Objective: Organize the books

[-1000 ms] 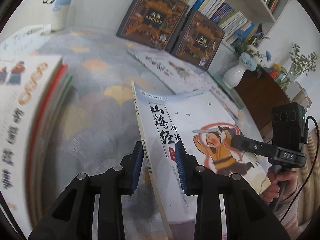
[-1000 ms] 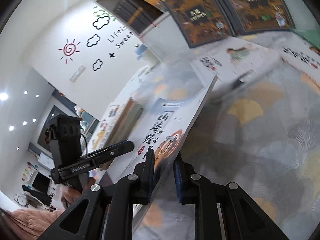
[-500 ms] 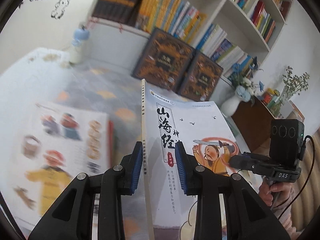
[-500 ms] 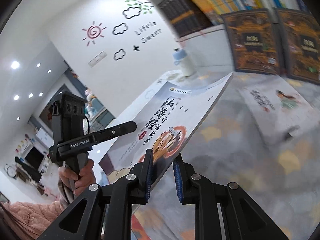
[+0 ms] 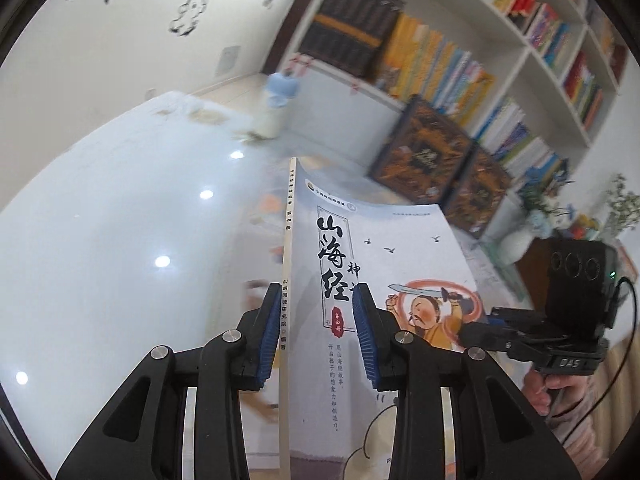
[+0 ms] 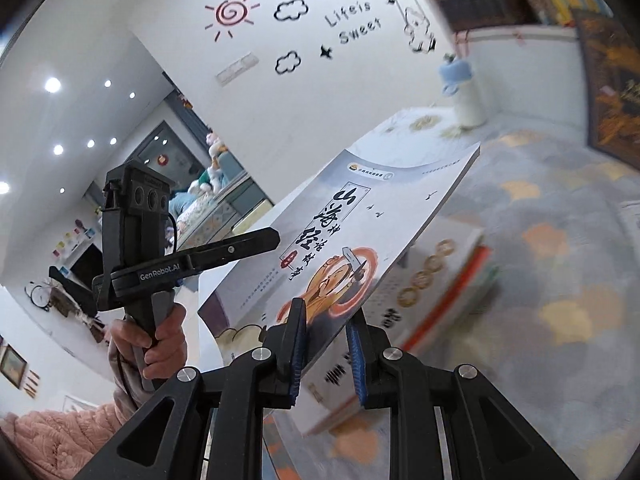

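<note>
A thin picture book (image 5: 380, 264) with a pale grey-blue cover, black Chinese title and a cartoon swordsman hangs in the air, tilted. My right gripper (image 6: 325, 320) is shut on its lower right edge; the cover (image 6: 360, 232) slopes up and away from the pads. My left gripper (image 5: 316, 300) straddles the spine edge. Its jaws are opening, the book is between them, and a gap shows between the spine and the right pad. A stack of books (image 6: 440, 280) with a red spine lies on the table just under the held book.
A patterned grey tablecloth (image 6: 560, 240) covers the table. Two dark ornate boxed books (image 5: 432, 152) lean against a white bookshelf (image 5: 520, 60) at the back. A white bottle with a blue cap (image 6: 466, 92) stands at the far corner. A person's hand (image 6: 160, 340) grips the left handle.
Both grippers have carried the book up off the table and leftwards, over the stack. The views have swung from the tablecloth to the wall. The left jaws stand slightly wider.
</note>
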`<state>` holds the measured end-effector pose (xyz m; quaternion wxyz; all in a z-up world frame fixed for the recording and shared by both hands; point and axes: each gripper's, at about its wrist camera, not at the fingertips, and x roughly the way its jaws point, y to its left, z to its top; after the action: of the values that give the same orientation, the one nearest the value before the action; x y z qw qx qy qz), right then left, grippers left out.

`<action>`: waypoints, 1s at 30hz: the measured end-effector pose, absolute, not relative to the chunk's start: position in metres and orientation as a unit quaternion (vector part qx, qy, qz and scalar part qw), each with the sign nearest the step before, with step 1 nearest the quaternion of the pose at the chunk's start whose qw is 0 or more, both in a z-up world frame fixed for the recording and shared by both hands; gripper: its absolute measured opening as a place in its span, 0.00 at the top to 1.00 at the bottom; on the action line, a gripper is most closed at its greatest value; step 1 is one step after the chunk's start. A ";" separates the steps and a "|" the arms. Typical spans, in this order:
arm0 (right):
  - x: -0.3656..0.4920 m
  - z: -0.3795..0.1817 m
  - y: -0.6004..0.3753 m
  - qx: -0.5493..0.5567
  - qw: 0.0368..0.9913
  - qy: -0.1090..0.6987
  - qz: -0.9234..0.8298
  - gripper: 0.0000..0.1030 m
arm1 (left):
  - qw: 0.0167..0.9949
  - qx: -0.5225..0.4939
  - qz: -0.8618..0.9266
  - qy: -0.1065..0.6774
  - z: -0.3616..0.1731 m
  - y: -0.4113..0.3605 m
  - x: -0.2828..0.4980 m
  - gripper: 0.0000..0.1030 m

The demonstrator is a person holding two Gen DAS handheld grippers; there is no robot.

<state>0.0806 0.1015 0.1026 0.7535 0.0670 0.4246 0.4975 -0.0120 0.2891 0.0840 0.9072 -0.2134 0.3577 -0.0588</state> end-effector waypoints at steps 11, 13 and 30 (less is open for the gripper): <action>0.097 0.066 0.130 0.052 0.745 0.465 0.475 0.81 | 0.906 -0.197 -0.045 0.371 0.053 0.296 0.000 0.70; 0.099 0.065 0.128 0.051 0.746 0.467 0.472 0.81 | 0.908 -0.188 -0.042 0.372 0.051 0.294 -0.001 0.70; 0.073 0.072 0.129 -0.014 0.772 0.476 0.422 0.30 | 0.917 -0.120 0.038 0.379 0.056 0.290 -0.001 0.66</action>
<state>0.0734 0.1285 0.0715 0.7718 -0.0135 0.4757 0.4216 -0.0010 0.2902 0.0563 0.9168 -0.1195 0.3792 0.0380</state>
